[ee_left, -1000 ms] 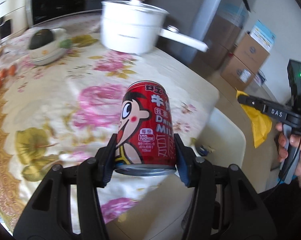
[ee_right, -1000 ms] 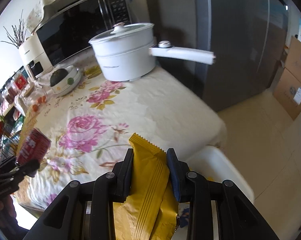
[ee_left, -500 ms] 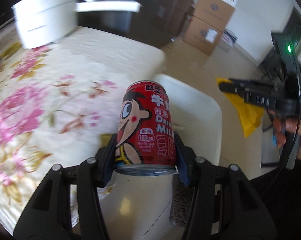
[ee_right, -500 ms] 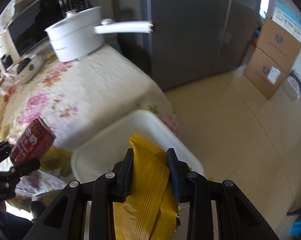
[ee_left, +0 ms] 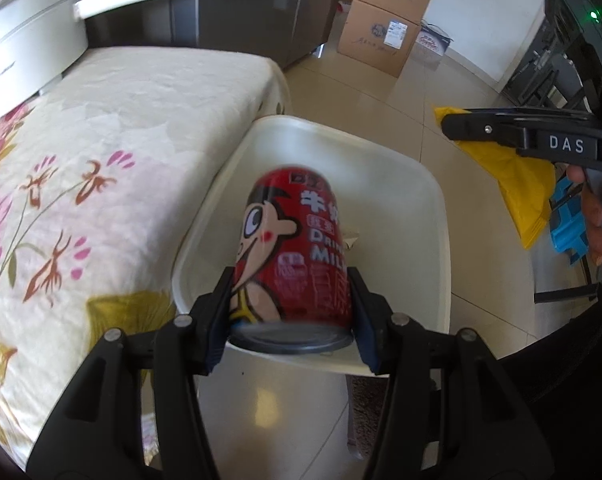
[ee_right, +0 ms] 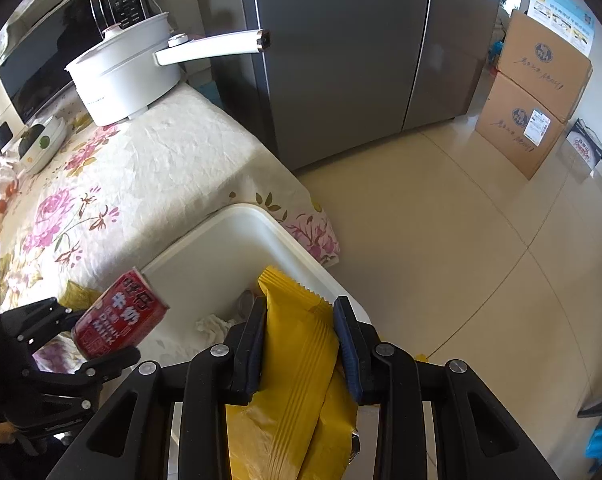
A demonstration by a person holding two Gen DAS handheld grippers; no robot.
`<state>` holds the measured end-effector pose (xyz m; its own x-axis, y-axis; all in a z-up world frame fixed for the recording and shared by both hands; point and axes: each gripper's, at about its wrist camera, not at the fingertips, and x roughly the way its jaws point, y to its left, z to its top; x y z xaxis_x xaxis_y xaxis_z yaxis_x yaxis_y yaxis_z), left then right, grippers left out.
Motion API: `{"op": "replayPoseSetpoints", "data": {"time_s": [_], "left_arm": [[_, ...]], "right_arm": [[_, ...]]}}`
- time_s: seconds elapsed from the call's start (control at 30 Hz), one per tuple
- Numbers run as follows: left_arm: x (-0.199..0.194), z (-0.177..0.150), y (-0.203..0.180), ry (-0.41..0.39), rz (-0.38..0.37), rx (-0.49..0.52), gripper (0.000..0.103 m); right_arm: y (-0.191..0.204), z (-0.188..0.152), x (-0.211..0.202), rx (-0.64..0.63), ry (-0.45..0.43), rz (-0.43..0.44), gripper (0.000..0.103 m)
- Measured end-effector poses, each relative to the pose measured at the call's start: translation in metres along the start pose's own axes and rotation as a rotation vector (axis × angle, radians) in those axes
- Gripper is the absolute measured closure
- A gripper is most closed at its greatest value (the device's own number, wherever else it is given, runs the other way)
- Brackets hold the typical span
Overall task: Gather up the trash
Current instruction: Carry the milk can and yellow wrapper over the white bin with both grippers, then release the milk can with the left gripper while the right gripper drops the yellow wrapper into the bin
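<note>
Trash is in both grippers, right over the white bin [ee_left: 429, 184]. The left gripper [ee_left: 291, 312] has its jaws partway open and squeezed on a red milk can [ee_left: 293, 248] with a cartoon face on it — the pads press on both sides of the can. The can tips forward above the open bin. The right gripper [ee_right: 301, 340] has its jaws close together, pinching a yellow wrapper [ee_right: 297, 344] that sticks up between the pads and hangs down below them. A bit of crumpled white paper [ee_right: 211, 326] lies at the bottom of the bin.

The bin sits on the floor, touching the edge of a table with a flowery cloth [ee_right: 149, 176]. On the table stands a white pot [ee_right: 121, 76] with a long handle — well apart from the bin. Two cardboard boxes [ee_right: 529, 100] are stacked by the far wall.
</note>
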<state>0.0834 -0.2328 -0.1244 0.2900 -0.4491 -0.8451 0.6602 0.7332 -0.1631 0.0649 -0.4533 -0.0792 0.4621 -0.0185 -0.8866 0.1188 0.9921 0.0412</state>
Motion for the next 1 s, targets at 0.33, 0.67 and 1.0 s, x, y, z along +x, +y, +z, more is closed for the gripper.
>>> {"op": "replayPoseSetpoints", "data": {"time_s": [0.33,0.67,1.0], "left_arm": [[-0.035,0.013,0.018,-0.052,0.052,-0.094,0.009],[-0.069,-0.011,0.053,-0.061,0.142,-0.216,0.004],[-0.092,-0.029,0.069,-0.055,0.2,-0.247,0.004]], "right_arm": [[0.002,0.0,0.009,-0.007,0.026,-0.023,0.069],[0.021,0.006,0.019,-0.027,0.045,-0.015,0.065],[0.024,0.019,0.005,0.049,0.023,0.049,0.023]]}}
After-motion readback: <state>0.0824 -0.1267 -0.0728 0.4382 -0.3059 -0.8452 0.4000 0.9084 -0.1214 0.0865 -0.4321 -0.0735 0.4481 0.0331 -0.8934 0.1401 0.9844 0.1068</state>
